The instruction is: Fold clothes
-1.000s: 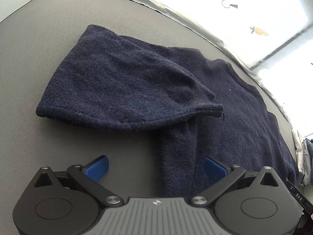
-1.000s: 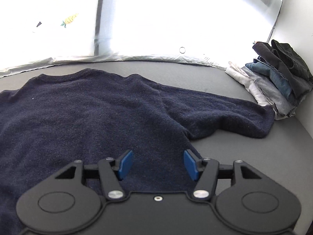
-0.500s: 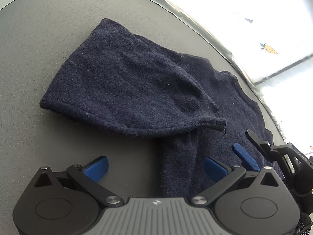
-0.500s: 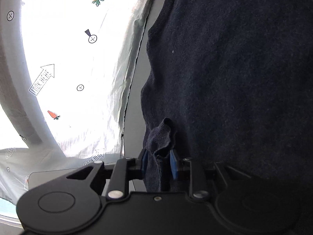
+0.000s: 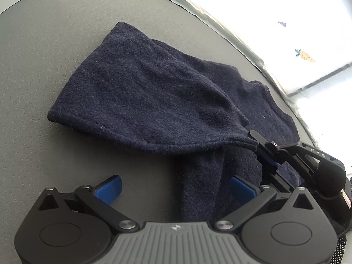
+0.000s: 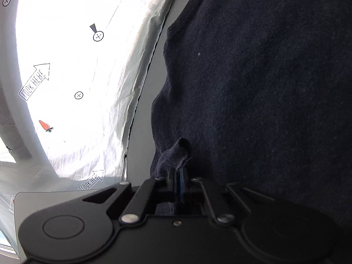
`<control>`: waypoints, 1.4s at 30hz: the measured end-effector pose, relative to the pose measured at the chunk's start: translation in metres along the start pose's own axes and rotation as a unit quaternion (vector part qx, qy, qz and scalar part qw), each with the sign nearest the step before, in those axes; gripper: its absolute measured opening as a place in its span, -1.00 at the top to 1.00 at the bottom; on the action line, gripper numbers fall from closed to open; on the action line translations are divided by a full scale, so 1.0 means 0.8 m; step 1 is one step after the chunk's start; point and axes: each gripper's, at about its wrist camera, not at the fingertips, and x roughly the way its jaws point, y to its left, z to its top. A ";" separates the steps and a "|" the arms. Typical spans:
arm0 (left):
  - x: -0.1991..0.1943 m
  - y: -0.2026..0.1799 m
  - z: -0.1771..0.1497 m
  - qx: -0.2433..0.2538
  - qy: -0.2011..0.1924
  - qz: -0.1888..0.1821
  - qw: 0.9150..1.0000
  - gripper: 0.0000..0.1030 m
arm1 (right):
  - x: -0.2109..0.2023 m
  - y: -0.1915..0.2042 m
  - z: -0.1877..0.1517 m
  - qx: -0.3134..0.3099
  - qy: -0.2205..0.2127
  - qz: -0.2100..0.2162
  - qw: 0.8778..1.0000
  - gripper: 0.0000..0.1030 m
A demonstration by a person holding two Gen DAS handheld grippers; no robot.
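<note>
A dark navy knit sweater (image 5: 154, 101) lies on the grey table (image 5: 44, 66), with one sleeve folded across its body. My left gripper (image 5: 176, 190) is open and empty, its blue pads straddling the sweater's lower edge. My right gripper (image 6: 179, 176) is shut on a pinch of the sweater's fabric (image 6: 176, 154). It also shows in the left wrist view (image 5: 267, 158), gripping at the cuff of the folded sleeve. The sweater fills the right side of the right wrist view (image 6: 264, 88).
A white sheet with carrot and arrow prints (image 6: 77, 66) lies beyond the table's edge (image 6: 145, 77). It also shows in the left wrist view (image 5: 303, 55) at the upper right.
My right gripper swung from the sweater's right side over to the folded sleeve's cuff and closed on the fabric. The left gripper moved slightly closer and stayed open.
</note>
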 end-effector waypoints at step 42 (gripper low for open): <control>0.048 -0.239 -0.288 0.036 -0.039 0.165 0.985 -1.00 | -0.278 -0.171 0.189 -0.029 0.015 -0.050 0.998 0.22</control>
